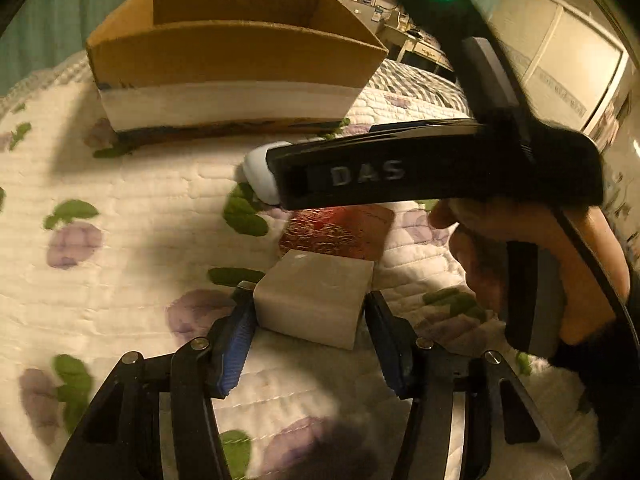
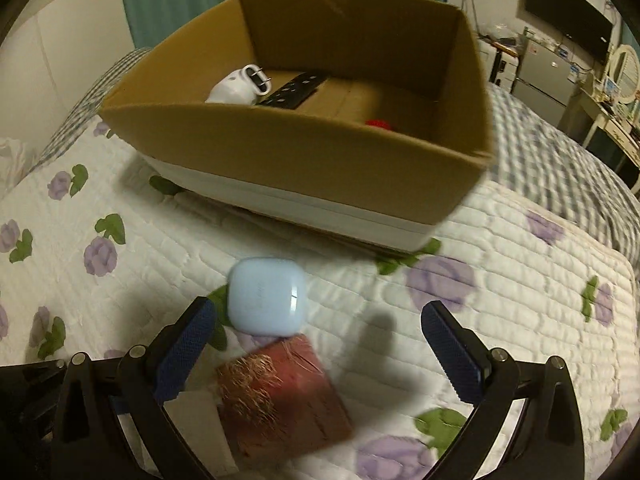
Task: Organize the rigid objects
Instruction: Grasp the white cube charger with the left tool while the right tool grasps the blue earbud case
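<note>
Through the left wrist camera, my left gripper (image 1: 310, 312) straddles a pale grey block (image 1: 316, 298) lying on the quilted bed (image 1: 120, 184), well short of the cardboard box (image 1: 236, 60) at the far edge. The left pad looks to be against the block's side; on the right I can make out a thin gap, so I'd call the jaws not yet clamped. I judge the block stiff, light and smooth-faced — its two flat side walls are the place to pinch. Beyond it lies a reddish-brown block (image 1: 340, 232), and the right gripper's black body (image 1: 420, 172), carried by a hand (image 1: 520, 264), crosses the view.

Through the right wrist camera, my right gripper (image 2: 318, 324) stands wide and holds nothing. A pale blue earbud case (image 2: 266, 296) sits just ahead between the fingertips, nearer the left finger, touching the reddish block's far end. It looks a glossy, rounded shell — likely slippery, so I'd take it across its flatter sides. The box behind already holds a white charger (image 2: 236, 86).
</note>
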`<state>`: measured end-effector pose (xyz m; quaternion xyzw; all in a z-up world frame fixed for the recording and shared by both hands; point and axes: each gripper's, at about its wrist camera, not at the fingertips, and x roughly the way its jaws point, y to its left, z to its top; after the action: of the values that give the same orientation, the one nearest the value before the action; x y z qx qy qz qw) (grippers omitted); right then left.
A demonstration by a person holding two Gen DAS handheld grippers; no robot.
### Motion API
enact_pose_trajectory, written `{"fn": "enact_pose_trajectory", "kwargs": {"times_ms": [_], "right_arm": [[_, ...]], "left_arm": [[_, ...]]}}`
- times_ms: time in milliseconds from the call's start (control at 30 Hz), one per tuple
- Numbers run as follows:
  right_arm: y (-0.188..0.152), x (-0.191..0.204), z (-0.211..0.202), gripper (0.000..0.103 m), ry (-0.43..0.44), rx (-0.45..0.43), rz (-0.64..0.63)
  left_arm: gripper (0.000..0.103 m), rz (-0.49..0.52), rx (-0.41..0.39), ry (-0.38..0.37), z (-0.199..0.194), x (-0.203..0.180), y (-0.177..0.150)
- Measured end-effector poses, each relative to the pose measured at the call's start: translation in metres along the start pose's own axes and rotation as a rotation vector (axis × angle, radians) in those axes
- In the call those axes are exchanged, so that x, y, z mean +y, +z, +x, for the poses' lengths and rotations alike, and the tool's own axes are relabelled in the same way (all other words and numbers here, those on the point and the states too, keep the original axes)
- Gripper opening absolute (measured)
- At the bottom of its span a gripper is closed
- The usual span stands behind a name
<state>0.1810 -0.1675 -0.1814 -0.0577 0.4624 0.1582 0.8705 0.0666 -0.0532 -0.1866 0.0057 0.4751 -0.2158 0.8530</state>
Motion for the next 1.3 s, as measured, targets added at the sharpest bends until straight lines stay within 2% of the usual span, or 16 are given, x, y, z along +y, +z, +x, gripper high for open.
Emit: {"fn": "enact_pose_trajectory", "kwargs": {"times_ms": [133,233,300,400,467,533,767,1100,1300], "right_arm": [[0.001,0.007,0.007,0.103,0.008,0.009,-0.004],[-0.001,0.009,0.014,0.102,0.013,0.024,0.004],[-0.002,0.011,0.019,0.096,0.017,0.033,0.011],[-0.002,0.016,0.025,0.077,0.016,0.05,0.006],[-0.001,0.023,0.03,0.059,0.004,0.065,-0.016],[-0.003,0.031,0.032,0.05,0.006,0.071,-0.043],[-0.013,0.027,0.015,0.05,0.031,0.041,-0.019],[-0.039,0.01,-0.044,0.05,0.007,-0.061,0.067],[-0.036,0.013,-0.082,0.05,-0.017,-0.129,0.084]], "left_arm": [[0.056,0.008,-0.015,0.054,-0.014,0.011,-0.004],[0.056,-0.057,-0.032,0.075,-0.029,0.036,-0.005],[0.056,-0.097,-0.047,0.111,-0.036,0.052,-0.005],[0.056,-0.148,-0.075,0.186,-0.048,0.078,-0.005],[0.056,-0.183,-0.091,0.204,-0.052,0.088,-0.003],[0.056,-0.194,-0.107,0.217,-0.056,0.091,-0.001],[0.056,-0.153,-0.145,0.237,-0.058,0.084,0.009],[0.056,-0.116,-0.21,0.248,-0.085,0.065,0.024],[0.056,-0.11,-0.244,0.246,-0.109,0.058,0.028]]}}
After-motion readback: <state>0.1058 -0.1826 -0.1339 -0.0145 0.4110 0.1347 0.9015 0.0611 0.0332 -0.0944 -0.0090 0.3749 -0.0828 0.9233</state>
